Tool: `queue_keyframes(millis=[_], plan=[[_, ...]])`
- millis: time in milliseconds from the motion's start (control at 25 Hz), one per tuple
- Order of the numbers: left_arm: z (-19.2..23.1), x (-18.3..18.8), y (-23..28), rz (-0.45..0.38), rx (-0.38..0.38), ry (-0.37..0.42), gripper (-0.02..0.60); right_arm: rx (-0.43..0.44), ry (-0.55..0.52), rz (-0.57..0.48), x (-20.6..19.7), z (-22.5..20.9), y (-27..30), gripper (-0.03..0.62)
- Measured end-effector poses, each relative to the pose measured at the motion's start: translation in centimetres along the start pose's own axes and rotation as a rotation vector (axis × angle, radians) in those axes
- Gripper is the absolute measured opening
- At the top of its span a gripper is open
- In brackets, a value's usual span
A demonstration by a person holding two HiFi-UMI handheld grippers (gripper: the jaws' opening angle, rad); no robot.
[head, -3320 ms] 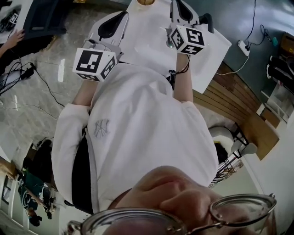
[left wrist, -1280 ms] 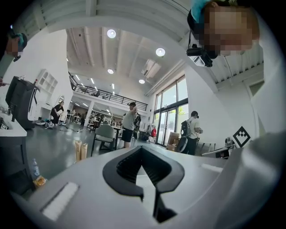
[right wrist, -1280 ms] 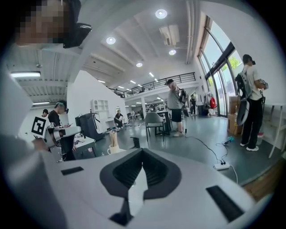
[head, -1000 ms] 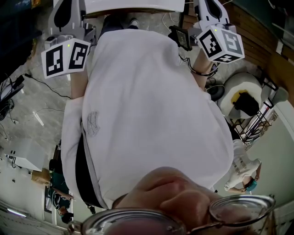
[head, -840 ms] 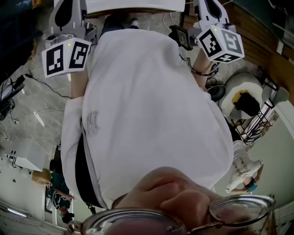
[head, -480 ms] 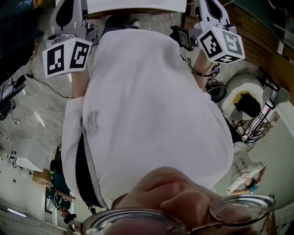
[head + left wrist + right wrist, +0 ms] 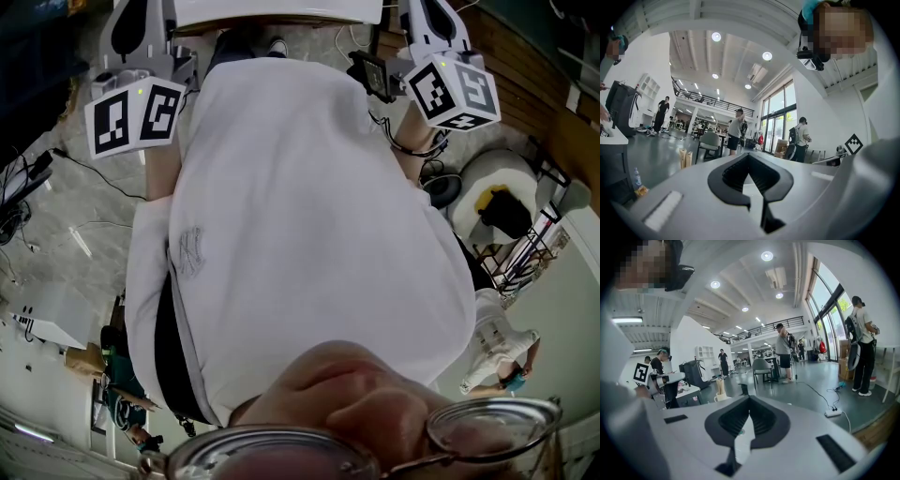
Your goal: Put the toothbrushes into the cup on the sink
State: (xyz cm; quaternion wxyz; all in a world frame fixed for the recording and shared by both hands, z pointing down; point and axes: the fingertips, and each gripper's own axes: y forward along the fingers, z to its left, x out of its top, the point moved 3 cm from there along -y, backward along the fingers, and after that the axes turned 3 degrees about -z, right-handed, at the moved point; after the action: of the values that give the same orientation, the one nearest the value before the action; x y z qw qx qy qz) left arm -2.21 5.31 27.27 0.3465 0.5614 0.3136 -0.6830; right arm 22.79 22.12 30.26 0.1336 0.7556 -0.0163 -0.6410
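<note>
Zero toothbrushes, cup or sink in any view, so you can't tell their direction, axis or nearer hand. Your left hand-held gripper [image 7: 749,161] and right hand-held gripper [image 7: 749,401] are both pressed together, empty, aimed out at the room.

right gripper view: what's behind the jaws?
Beyond the shut, empty right gripper are a grey floor, a chair, a power strip and a standing person. The gripper's own body covers everything low and near. No cup, sink or toothbrush shows.
</note>
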Motion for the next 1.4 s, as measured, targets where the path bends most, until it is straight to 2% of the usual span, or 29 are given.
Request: queue_keyframes(millis=[1400], plan=[[-0.11, -0.01, 0.57, 0.002, -0.024, -0.003, 0.009, -0.018, 0.002, -0.002, 0.07, -0.04, -0.39, 0.009]])
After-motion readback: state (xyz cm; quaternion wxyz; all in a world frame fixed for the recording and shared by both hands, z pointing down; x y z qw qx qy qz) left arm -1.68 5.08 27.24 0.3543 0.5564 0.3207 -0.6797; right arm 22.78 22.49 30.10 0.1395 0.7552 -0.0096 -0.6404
